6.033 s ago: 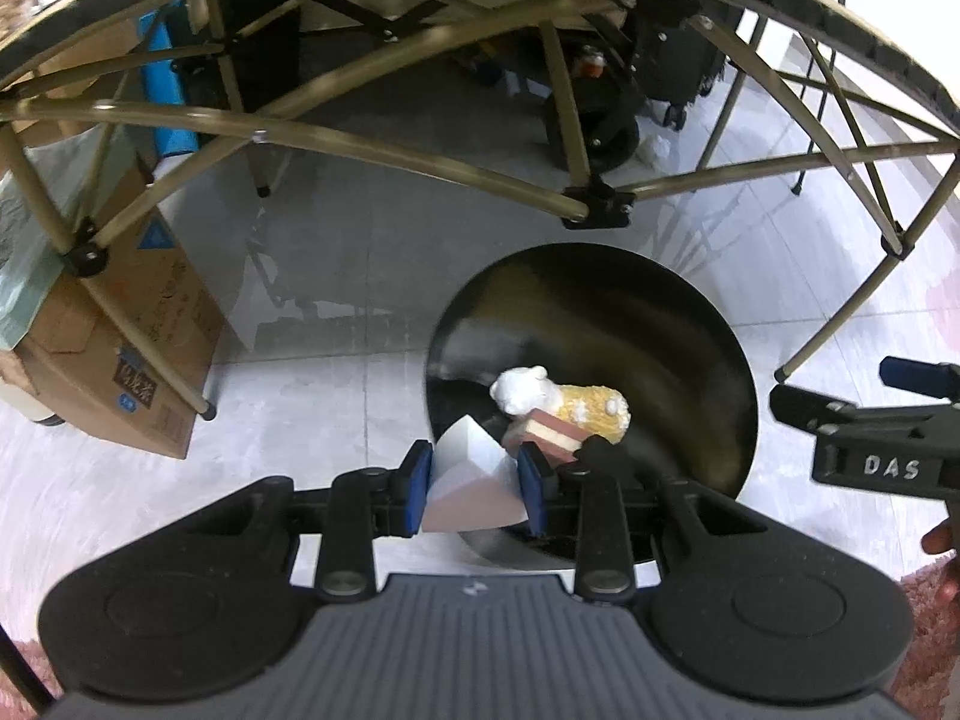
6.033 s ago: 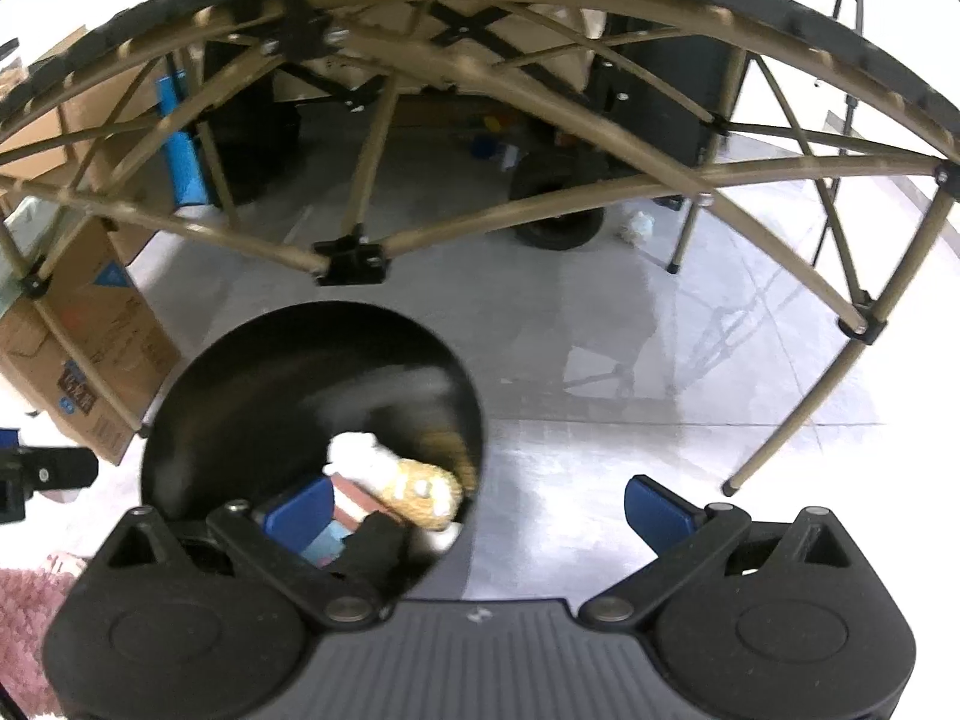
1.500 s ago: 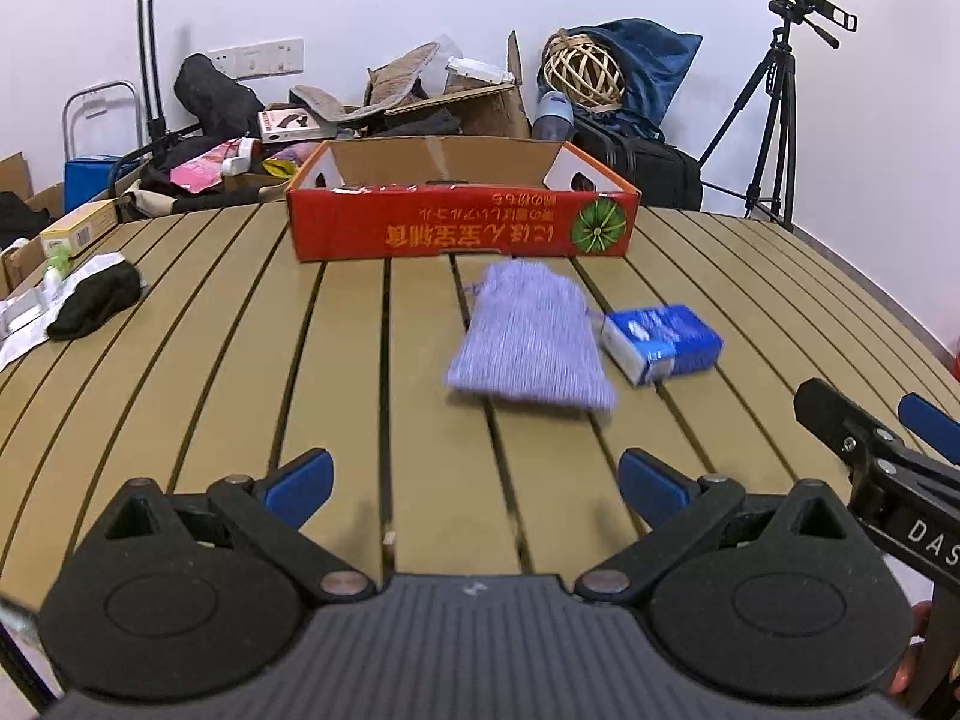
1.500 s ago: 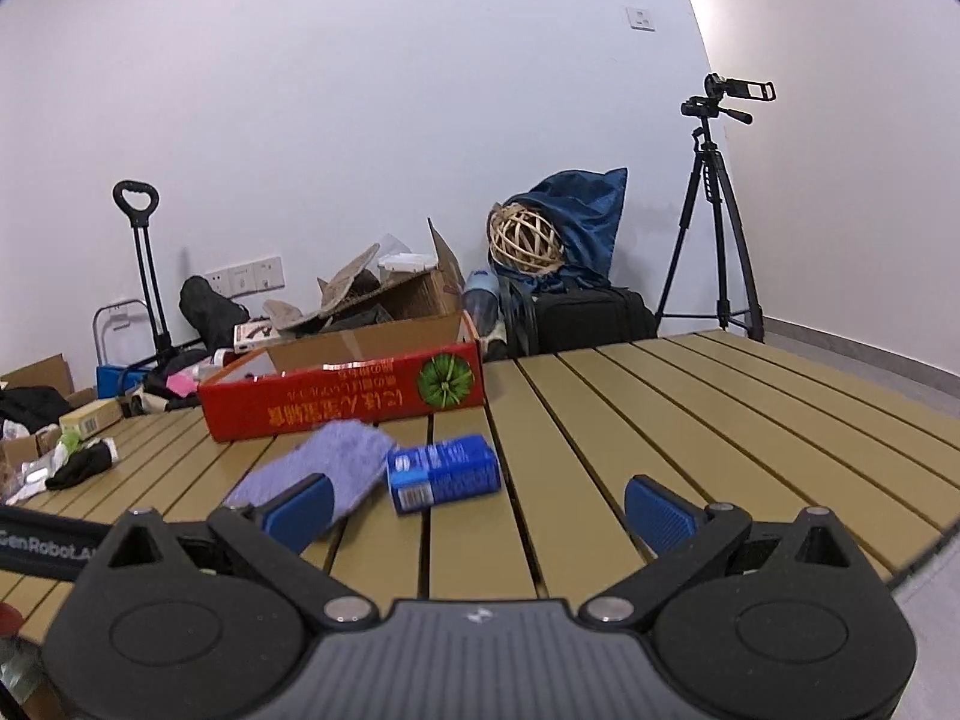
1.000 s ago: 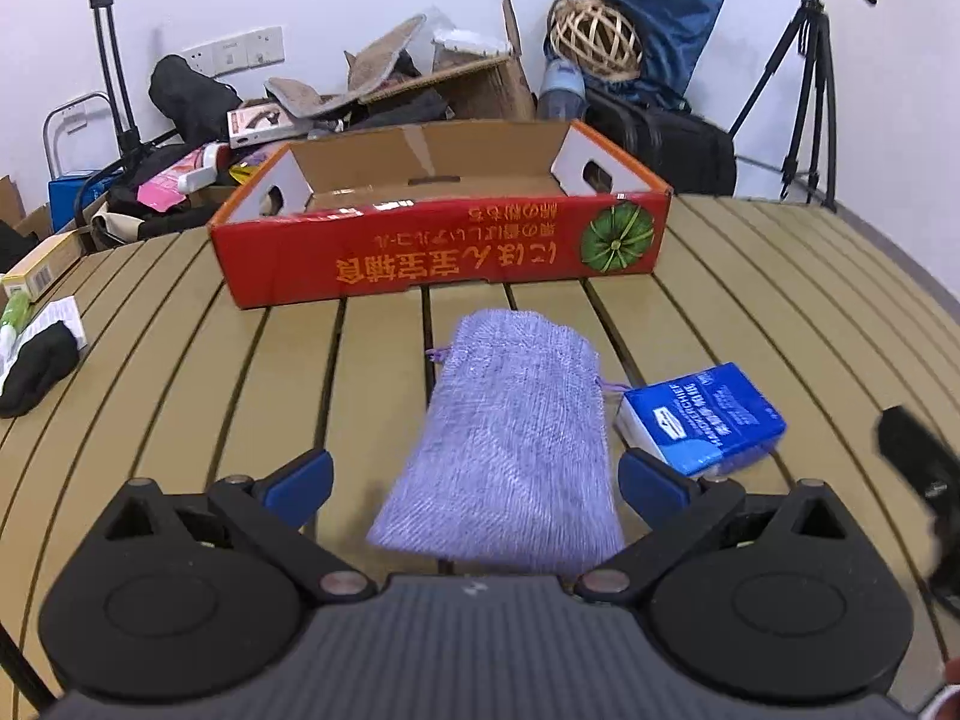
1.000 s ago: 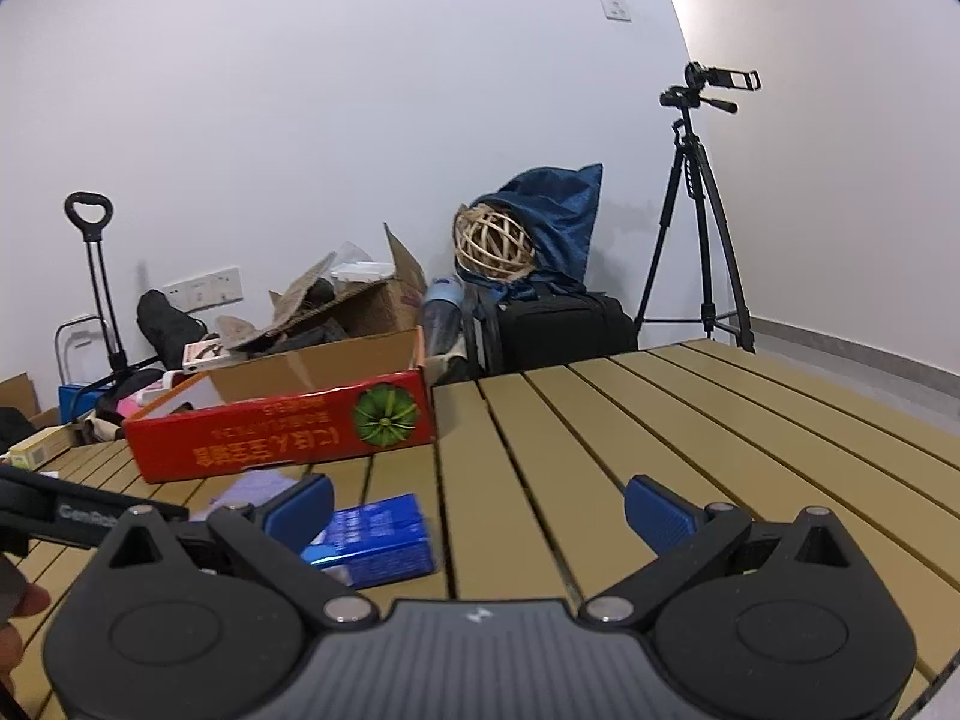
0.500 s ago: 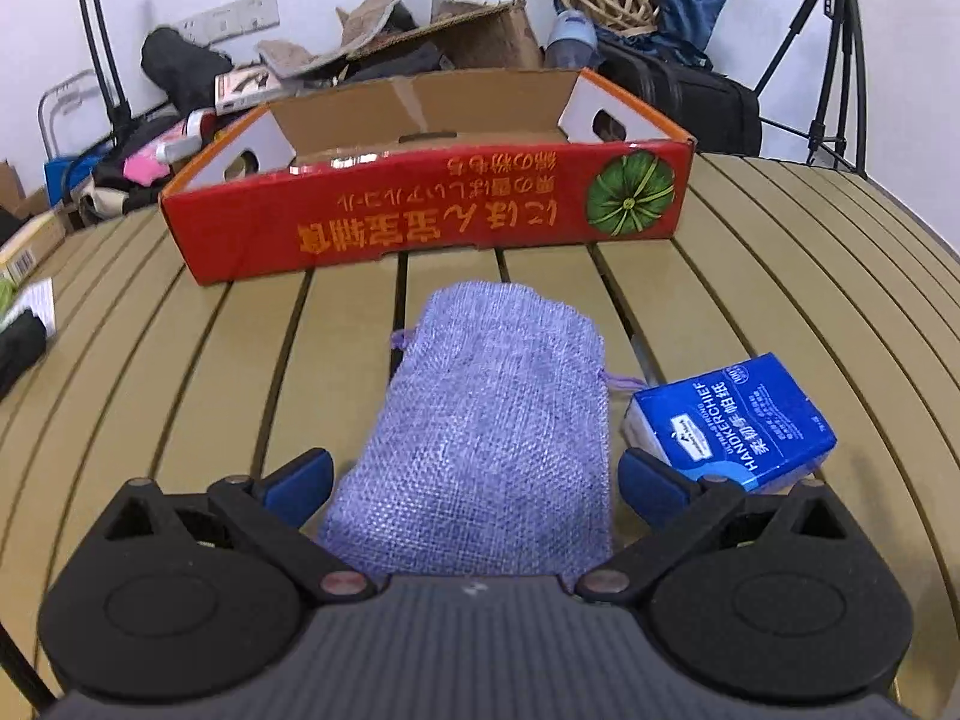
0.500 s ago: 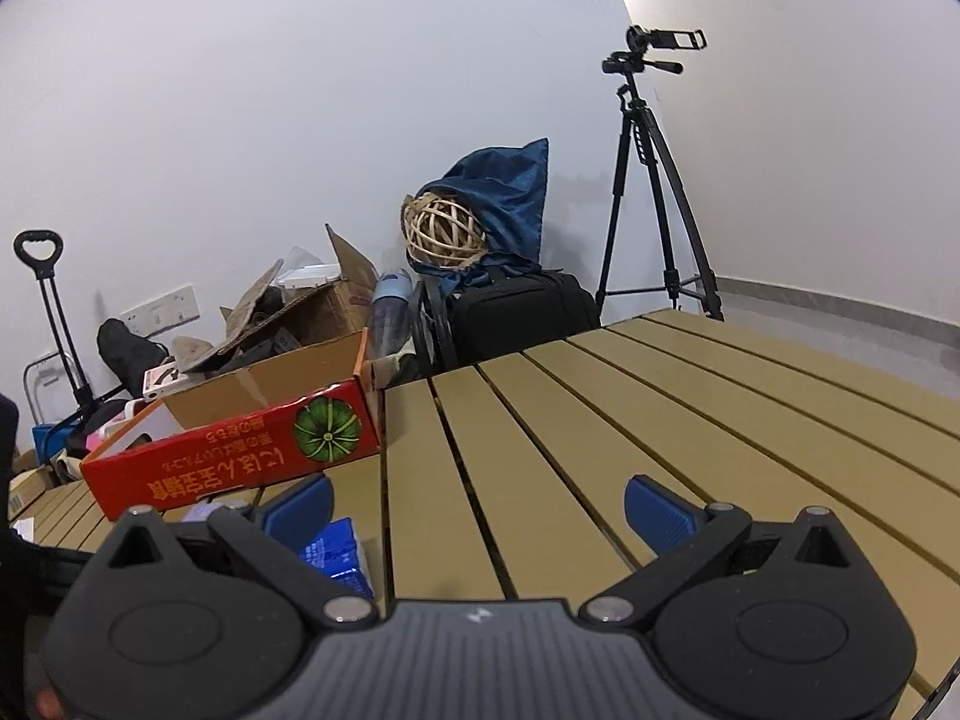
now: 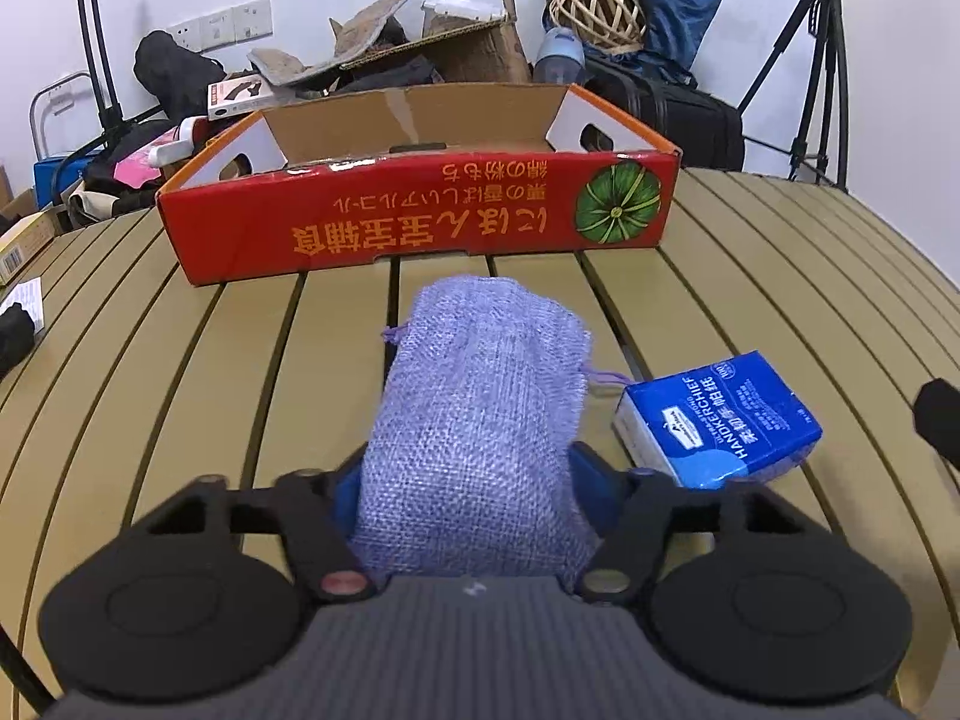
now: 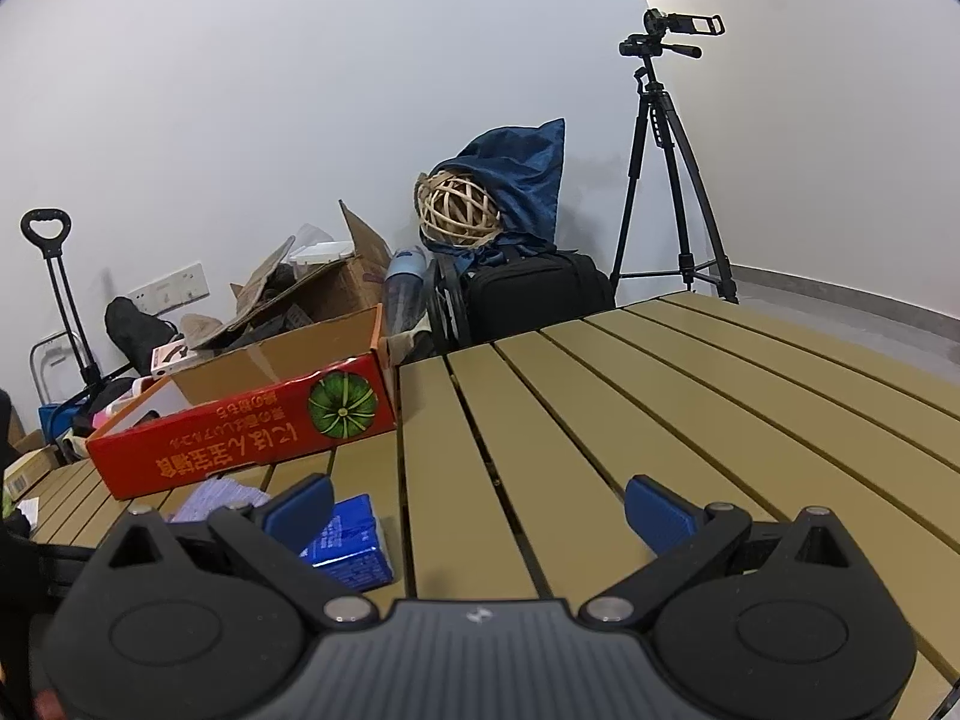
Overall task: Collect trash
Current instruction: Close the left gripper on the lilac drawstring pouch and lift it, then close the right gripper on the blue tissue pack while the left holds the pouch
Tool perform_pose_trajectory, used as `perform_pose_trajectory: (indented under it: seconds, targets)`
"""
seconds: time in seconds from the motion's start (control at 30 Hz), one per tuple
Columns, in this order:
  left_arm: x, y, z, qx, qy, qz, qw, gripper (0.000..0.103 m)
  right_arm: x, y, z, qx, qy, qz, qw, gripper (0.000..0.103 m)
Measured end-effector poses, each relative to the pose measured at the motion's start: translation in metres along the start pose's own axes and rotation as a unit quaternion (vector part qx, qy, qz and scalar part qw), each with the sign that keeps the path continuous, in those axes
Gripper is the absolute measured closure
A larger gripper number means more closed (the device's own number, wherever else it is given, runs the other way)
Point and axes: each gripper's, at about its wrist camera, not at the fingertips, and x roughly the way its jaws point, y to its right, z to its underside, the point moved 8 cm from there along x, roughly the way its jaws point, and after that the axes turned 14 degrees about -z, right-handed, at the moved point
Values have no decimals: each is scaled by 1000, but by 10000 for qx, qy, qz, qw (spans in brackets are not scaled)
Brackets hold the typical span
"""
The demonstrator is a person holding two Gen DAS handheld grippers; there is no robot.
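Note:
A purple burlap pouch (image 9: 480, 396) lies on the slatted table (image 9: 180, 360) in front of a red cardboard box (image 9: 420, 222). My left gripper (image 9: 468, 489) is closing around the pouch's near end; the blue pads press its sides and the cloth bunches up between them. A blue tissue pack (image 9: 720, 426) sits just right of the pouch. In the right wrist view my right gripper (image 10: 480, 510) stands open over bare slats with nothing between its fingers. To its left are the tissue pack (image 10: 351, 546), the pouch (image 10: 219, 495) and the red box (image 10: 240, 438).
A black item on white paper (image 9: 15, 330) lies at the table's left edge. Beyond the far edge stand an open brown carton (image 9: 456, 54), a black bag (image 10: 528, 294), a wicker ball (image 10: 459, 210) and a tripod (image 10: 666, 180). The table's round edge curves off to the right.
The left gripper's jaws have come in from wide open onto the pouch, which now stands bunched between the pads. The right gripper stays open and has hardly moved.

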Motion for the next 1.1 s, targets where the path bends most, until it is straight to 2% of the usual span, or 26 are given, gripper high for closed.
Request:
perform_pose_trajectory:
  seconds: [0.1, 0.2, 0.43, 0.67, 0.83, 0.97, 1.1]
  targets:
    - [-5, -3, 1, -32, 78, 79, 9999, 58, 1, -4, 1, -13, -14, -23, 10000, 0]
    - [-12, -8, 2, -78, 190, 145, 9997, 64, 3, -8, 2, -59, -47, -51, 10000, 0]
    - [-40, -41, 17, -437, 486, 161, 9977, 65, 7, -22, 2, -144, -151, -193, 9996, 0]
    - [-51, -93, 30, -962, 544, -111, 9938, 66, 17, -44, 10, -296, -388, -387, 9981, 0]
    - [-57, -132, 38, -1241, 695, -253, 9895, 66, 30, -60, 17, -316, -730, -606, 9950, 0]
    - [-54, -154, 36, -1481, 577, -155, 9872, 66, 42, -72, 22, -742, -995, -493, 9910, 0]
    - [-55, -169, 34, -1575, 609, -143, 9855, 66, 58, -78, 30, -826, -1325, -408, 9869, 0]
